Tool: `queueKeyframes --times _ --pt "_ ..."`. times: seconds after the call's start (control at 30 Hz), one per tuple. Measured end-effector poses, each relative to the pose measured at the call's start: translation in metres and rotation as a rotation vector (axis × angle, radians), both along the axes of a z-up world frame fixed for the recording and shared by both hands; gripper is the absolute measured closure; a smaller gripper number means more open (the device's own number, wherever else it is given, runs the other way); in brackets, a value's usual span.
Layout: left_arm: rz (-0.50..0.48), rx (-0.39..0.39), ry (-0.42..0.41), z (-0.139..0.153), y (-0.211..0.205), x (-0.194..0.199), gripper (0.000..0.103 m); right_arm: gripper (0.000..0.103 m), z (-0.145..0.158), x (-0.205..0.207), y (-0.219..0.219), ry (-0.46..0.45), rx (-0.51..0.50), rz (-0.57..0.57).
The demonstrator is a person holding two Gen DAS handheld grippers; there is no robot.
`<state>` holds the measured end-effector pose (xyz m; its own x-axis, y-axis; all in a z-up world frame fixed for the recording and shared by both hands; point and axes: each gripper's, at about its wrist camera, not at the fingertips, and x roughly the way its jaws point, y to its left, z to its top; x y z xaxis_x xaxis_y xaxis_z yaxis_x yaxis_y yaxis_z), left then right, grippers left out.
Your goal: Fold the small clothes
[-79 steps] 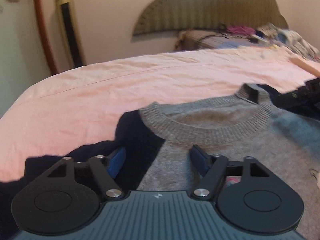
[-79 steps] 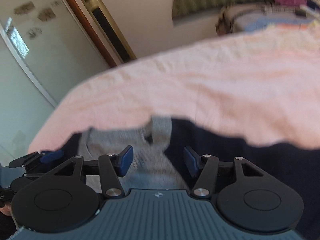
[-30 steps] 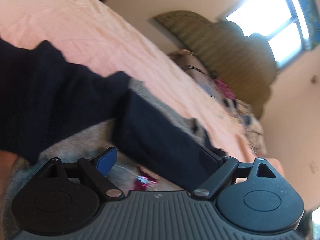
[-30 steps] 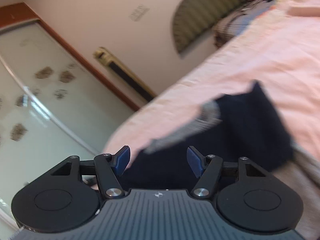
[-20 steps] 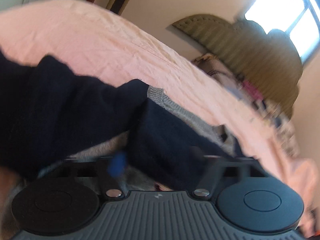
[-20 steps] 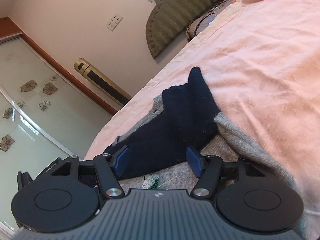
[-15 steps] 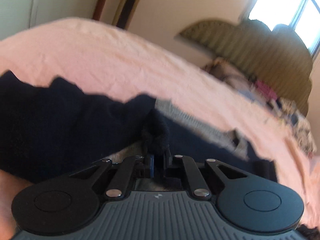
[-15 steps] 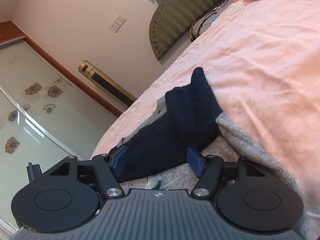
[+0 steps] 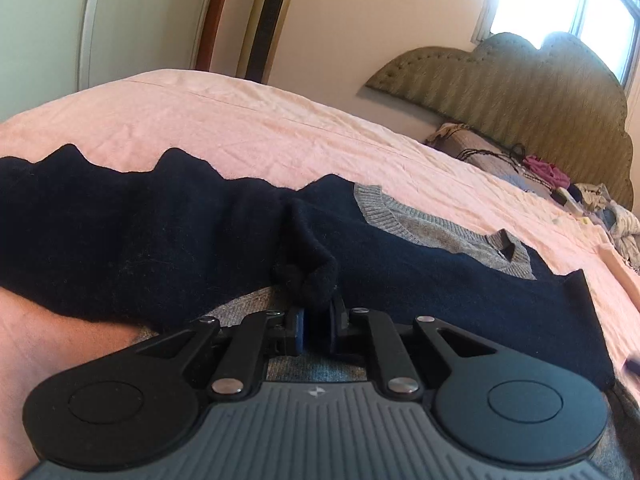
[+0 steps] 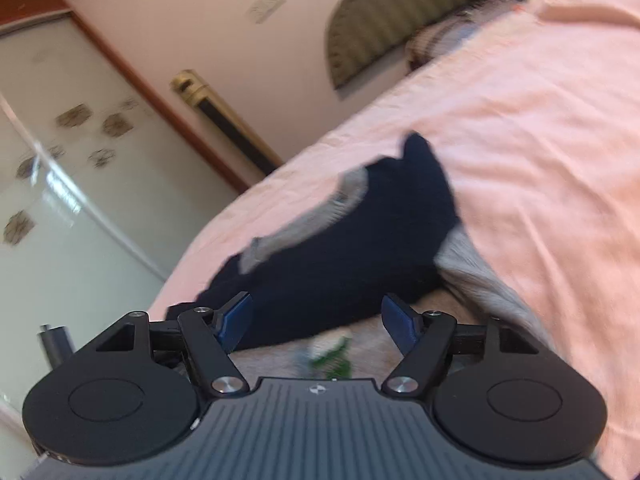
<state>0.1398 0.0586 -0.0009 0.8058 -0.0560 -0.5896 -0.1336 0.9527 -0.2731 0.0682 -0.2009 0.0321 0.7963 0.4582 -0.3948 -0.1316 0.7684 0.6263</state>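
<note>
While the sweater (image 9: 432,232) is lying spread across the pink bedsheet (image 9: 248,120), I am holding my left gripper (image 9: 316,328) low and nearly level over its lower part, pointing across the bed toward the wall. Its blue-padded fingers (image 9: 298,330) are pressing almost together, and a bunched tuft of the navy sleeve (image 9: 312,276) is sticking up from between them, so I am gripping that sleeve fabric. From the pinch, the dark sleeve is running left in a broad wrinkled band, and another navy band is stretching right, crossing the grey body just below the ribbed collar (image 9: 384,216). A small grey neck tab (image 9: 505,243) is standing at the far side of the collar.

I am keeping my right gripper (image 10: 316,320) rolled to one side, so the bed is sloping steeply through its view, and the picture is blurring. Its fingers (image 10: 236,316) are standing wide apart with nothing between them, hovering just above the grey knit. Beyond the fingertips the navy sleeve (image 10: 360,240) is lying folded over the grey body (image 10: 472,268), with the sheet (image 10: 540,140) rising on the right. A small green and white mark (image 10: 332,354) on the knit is showing just ahead of the gripper body, too smeared for me to read.

Behind the bed, a padded olive headboard (image 9: 520,80), a gold tower unit (image 9: 268,20) and a frosted sliding door (image 10: 60,180) are showing along the wall, and a heap of mixed clothes (image 9: 592,204) is sitting near the headboard.
</note>
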Motion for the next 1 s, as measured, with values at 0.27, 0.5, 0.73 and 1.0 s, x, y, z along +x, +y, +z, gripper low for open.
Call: queueKeyframes --times 0.27,0.5,0.73,1.0 --pt "-0.112 -0.084 -0.060 -0.002 0.000 -0.005 0.008 0.027 0.004 0.117 -0.008 0.191 -0.413 -0.156" --pt "-0.091 -0.091 -0.063 -0.002 0.000 -0.006 0.006 0.092 -0.008 0.141 0.015 0.173 -0.631 -0.012" --pt "-0.092 -0.090 -0.063 -0.002 0.001 -0.006 0.006 0.090 -0.003 0.144 -0.065 0.216 -0.422 -0.196" --pt "-0.093 -0.090 -0.063 -0.002 0.001 -0.007 0.005 0.052 0.014 0.061 -0.026 0.137 -0.473 0.067"
